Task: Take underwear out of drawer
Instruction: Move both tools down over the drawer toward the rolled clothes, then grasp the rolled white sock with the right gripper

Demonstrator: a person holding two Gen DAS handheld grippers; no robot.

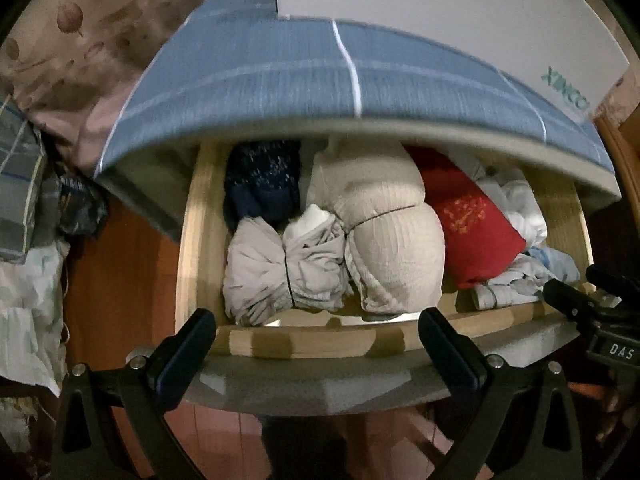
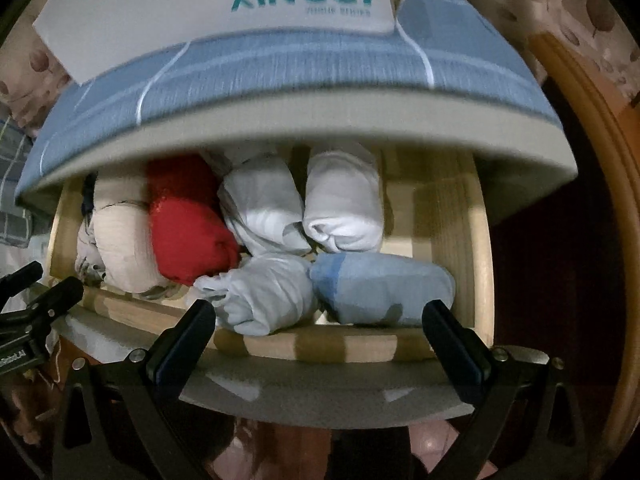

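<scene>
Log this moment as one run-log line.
drawer: open, rolled garments inside | left gripper: open, empty, at front edge | right gripper: open, empty, near light-blue roll | nothing removed

Two hand-held grippers point forward side by side, level with each other. The left gripper [image 1: 316, 340] has its two dark fingers spread wide apart, gripping nothing. The right gripper [image 2: 318, 332], just beside it, likewise has its fingers spread wide and empty.
</scene>
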